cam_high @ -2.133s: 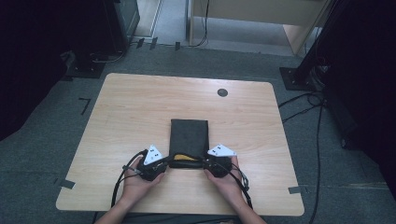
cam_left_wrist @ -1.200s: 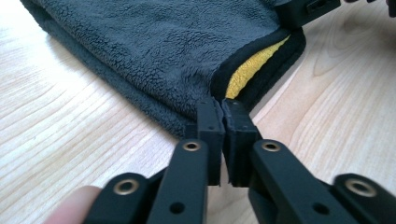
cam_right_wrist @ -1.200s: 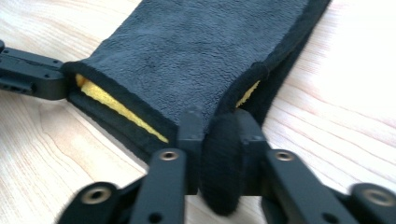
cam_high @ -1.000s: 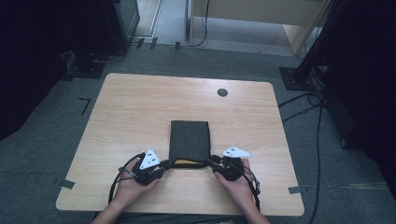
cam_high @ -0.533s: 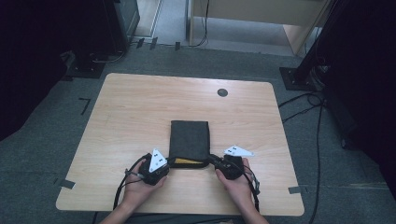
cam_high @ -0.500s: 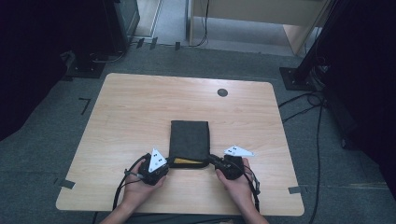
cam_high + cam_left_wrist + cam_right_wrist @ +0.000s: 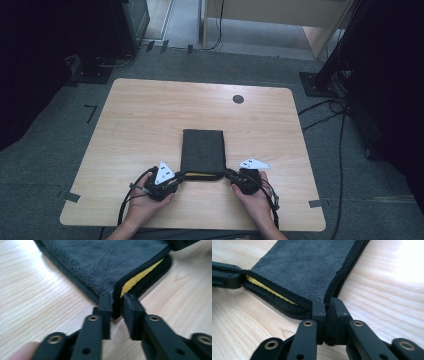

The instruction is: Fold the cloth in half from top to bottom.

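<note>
Filling most of the high view is a pale wooden tabletop (image 7: 150,125) with rounded corners, standing on grey carpet (image 7: 50,150). Near the middle of its far edge, a small dark round cap (image 7: 238,99) is sitting flush in the wood. A folded dark grey microfibre cloth (image 7: 202,152) with a yellow inner layer is lying flat toward the near edge, roughly midway between the left and right edges. The person's two hands are coming in over the near edge, each holding a gripper at one near corner of the cloth. The left gripper (image 7: 117,303) is sitting at the cloth's near left corner; its jaws have just been opening, and the bound edge is standing between them with a gap showing on one side. The right gripper (image 7: 328,307) is clenching the near right corner, a thick bunch of dark fabric squeezed between its jaws.
</note>
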A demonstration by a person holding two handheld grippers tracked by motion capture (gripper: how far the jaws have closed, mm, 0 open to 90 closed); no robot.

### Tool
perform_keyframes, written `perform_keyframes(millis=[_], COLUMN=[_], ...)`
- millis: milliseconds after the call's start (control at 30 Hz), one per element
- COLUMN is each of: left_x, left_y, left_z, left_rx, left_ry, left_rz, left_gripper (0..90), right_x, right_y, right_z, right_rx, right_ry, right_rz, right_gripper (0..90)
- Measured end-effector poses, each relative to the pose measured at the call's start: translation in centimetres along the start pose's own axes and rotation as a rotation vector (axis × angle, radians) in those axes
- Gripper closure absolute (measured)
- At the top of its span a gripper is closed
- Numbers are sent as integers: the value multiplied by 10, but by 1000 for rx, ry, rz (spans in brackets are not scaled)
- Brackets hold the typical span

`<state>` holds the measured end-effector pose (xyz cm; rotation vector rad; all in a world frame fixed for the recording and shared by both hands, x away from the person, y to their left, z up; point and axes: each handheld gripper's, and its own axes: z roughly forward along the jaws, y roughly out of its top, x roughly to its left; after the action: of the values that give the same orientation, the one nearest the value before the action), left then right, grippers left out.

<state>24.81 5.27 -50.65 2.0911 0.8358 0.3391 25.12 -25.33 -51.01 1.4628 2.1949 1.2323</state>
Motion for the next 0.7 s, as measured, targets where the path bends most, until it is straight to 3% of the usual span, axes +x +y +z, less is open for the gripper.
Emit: perform_keyframes(millis=[133,233,300,367,433,500,533,633,700], left_x=[10,14,14,9,3,-2,-3,-3,-5], left_y=[3,10,14,16,14,11,10,10,11], left_z=[-9,-5,5,18,24,28,28,28,30], left_rx=[-90,-143,-135,-103,-60,-30,-20,-2,10], left_ry=[-48,-31,10,29,54,71,79,98,118], left_rz=[-76,-131,-143,-130,-86,-45,-43,-41,-26], left_gripper=[680,663,656,664,675,687,693,700,712], right_x=[-3,-1,4,12,19,25,26,25,24], right_y=[5,10,17,22,22,20,19,14,14], right_z=[-11,-16,-15,-7,3,14,20,34,37], right_rx=[-64,-123,-167,-171,-162,-128,-110,-38,-35], right_ry=[-33,-56,-67,-52,-67,-76,-85,-98,-101], right_rz=[-2,-12,-33,-75,-121,-155,-175,-193,-195], right_gripper=[787,789,777,751,733,707,697,653,655])
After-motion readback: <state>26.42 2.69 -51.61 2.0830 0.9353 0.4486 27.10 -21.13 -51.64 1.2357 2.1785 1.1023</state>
